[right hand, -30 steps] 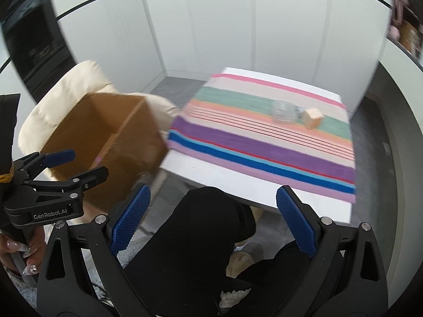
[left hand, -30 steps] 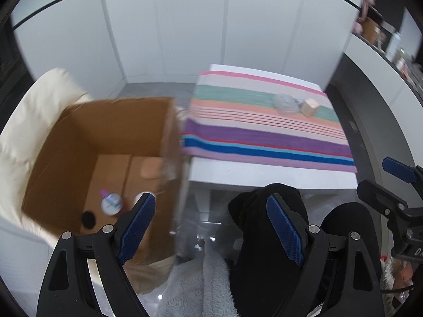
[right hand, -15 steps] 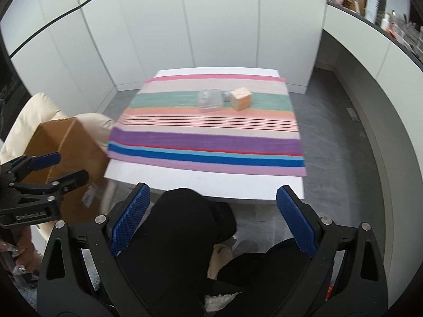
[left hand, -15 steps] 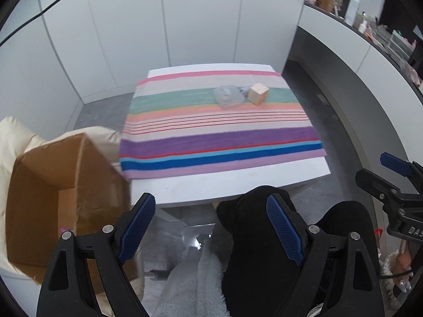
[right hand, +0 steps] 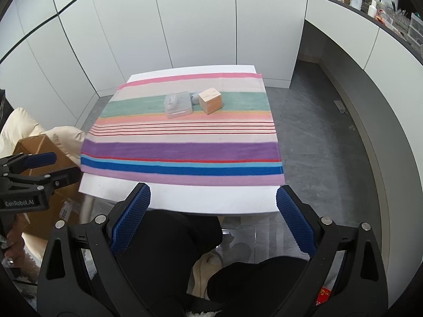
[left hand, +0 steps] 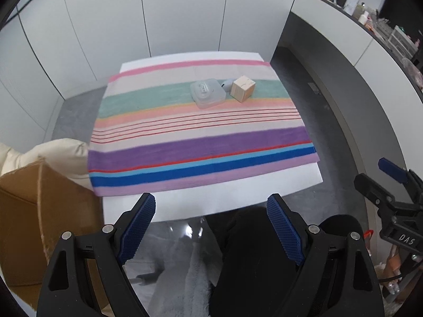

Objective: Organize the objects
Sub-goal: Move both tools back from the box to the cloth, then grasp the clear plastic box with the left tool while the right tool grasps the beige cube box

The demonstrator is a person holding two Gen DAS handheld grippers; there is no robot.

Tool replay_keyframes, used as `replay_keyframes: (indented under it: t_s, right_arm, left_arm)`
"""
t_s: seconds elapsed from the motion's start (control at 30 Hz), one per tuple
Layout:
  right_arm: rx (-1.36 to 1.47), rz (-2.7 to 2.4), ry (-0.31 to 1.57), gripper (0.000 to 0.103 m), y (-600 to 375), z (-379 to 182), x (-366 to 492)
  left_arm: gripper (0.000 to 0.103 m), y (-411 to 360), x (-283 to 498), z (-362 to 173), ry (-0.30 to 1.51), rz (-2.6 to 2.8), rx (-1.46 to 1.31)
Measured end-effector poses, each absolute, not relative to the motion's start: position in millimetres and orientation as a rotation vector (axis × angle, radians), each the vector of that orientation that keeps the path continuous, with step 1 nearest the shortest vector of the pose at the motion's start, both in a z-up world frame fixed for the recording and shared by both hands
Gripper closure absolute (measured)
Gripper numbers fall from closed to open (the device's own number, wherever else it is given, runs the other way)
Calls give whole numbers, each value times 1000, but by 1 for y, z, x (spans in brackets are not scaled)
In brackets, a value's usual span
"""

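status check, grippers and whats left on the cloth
Left gripper and right gripper open, empty. Clear case and wooden cube on striped cloth. Path clear.

Two wrist fisheye views, both looking steeply down over the near edge of the worktop (left hand: 304, 182).

The left view looks forward between its hand-held gripper's (left hand: 211, 227) fingers from off the near-left corner, with the box (left hand: 39, 211) close at its left. The right view, from its own hand-held gripper (right hand: 211, 219), sits off the near edge further right. Both stand back from the worktop and share the striped cloth (right hand: 185, 150), the case (right hand: 177, 104) and the block (right hand: 210, 100) near the far edge; each catches the other gripper at its side.
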State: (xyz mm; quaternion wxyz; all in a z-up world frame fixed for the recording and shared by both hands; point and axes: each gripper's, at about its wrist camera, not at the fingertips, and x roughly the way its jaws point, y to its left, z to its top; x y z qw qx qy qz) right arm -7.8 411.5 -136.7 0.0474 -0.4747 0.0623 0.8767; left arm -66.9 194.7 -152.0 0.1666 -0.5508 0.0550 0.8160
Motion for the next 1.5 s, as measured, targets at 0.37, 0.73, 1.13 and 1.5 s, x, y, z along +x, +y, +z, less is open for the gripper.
replay_keyframes:
  t_s: [0.37, 0.73, 1.13, 1.5]
  right_arm:
    - [-1500, 2643, 219, 5, 452, -190, -106]
    - [-1475, 2699, 198, 5, 463, -255, -219]
    - [-1488, 2799, 67, 6, 439, -322, -300]
    - [-1543, 2784, 35, 46, 427, -336, -315]
  left_arm:
    - [15, 235, -170, -178, 227, 2359, -1540]
    - [15, 257, -277, -254, 170, 2436, -1561]
    - [20, 274, -353, -342, 116, 2495, -1616]
    - [63, 292, -350, -338, 183, 2479, -1539]
